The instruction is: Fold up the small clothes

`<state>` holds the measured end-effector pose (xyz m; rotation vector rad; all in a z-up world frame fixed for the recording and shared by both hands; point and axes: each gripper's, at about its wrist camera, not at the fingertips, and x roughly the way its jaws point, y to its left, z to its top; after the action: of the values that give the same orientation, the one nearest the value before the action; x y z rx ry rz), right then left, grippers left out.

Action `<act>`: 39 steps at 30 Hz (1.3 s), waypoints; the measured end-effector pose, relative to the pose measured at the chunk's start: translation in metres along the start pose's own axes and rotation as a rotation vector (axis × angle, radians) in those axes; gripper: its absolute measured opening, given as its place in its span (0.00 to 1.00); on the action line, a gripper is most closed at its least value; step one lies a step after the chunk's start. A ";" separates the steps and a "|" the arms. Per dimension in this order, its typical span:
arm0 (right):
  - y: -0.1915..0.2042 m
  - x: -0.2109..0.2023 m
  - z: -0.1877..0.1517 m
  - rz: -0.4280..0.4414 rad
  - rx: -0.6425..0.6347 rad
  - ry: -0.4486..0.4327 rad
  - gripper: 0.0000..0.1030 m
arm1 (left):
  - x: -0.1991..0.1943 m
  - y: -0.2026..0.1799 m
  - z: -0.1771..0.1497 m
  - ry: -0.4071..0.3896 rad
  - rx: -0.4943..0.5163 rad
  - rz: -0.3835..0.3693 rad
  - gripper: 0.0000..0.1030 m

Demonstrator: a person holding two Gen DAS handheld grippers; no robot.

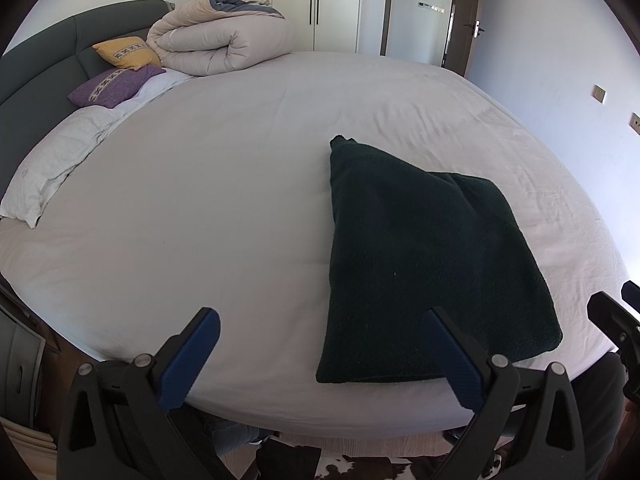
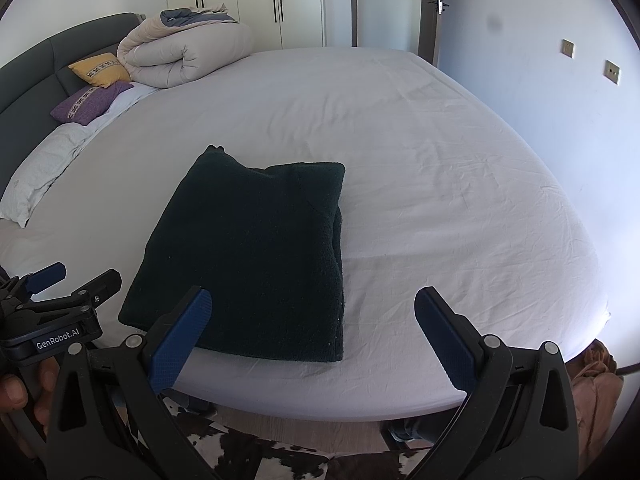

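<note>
Both claws spread, holding nothing: left claw (image 1: 320, 354), right claw (image 2: 310, 338), hovering at the bed (image 2: 440, 160) near edge. Dark green garment (image 2: 248, 248) lies folded flat just ahead, near that edge. We judge folding nearly done; we'd pinch both near corners evenly, keep layers aligned. Far: rolled duvet (image 2: 180, 52), pillows.
</note>
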<state>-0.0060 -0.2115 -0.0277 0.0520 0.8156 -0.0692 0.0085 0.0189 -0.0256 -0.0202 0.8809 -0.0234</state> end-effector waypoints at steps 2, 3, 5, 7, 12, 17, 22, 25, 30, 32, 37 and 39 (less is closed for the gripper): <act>0.000 0.000 0.000 0.001 0.000 0.000 1.00 | 0.000 0.000 -0.001 0.001 -0.002 -0.001 1.00; 0.000 0.000 0.000 0.000 0.000 0.000 1.00 | 0.000 0.000 -0.001 0.001 -0.003 -0.002 1.00; 0.000 0.000 0.000 0.001 -0.001 0.000 1.00 | 0.001 0.000 -0.001 0.001 -0.004 -0.002 1.00; 0.000 0.000 0.000 0.000 0.000 0.000 1.00 | 0.001 0.001 -0.001 0.003 -0.005 -0.001 1.00; 0.000 0.000 0.000 0.000 0.001 0.001 1.00 | 0.001 0.001 -0.001 0.005 -0.005 -0.001 1.00; 0.001 0.001 0.000 0.001 -0.002 0.002 1.00 | 0.001 0.000 -0.001 0.006 -0.005 -0.001 1.00; 0.003 0.001 -0.001 0.001 -0.002 0.002 1.00 | 0.001 0.000 -0.001 0.006 -0.006 -0.001 1.00; 0.002 0.001 -0.001 0.001 0.000 0.003 1.00 | 0.001 0.000 -0.003 0.008 -0.008 -0.002 1.00; 0.004 0.001 -0.001 0.001 -0.003 0.003 1.00 | 0.002 0.000 -0.003 0.010 -0.007 -0.003 1.00; 0.004 0.001 -0.002 0.002 -0.002 0.004 1.00 | 0.002 0.001 -0.002 0.010 -0.006 -0.003 1.00; 0.004 0.001 -0.002 0.003 -0.001 0.004 1.00 | 0.003 0.000 -0.003 0.013 -0.004 -0.003 1.00; 0.004 0.001 -0.002 0.002 -0.001 0.004 1.00 | 0.004 0.000 -0.002 0.015 -0.004 -0.005 1.00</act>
<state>-0.0063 -0.2071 -0.0296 0.0517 0.8198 -0.0663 0.0089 0.0188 -0.0298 -0.0256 0.8957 -0.0261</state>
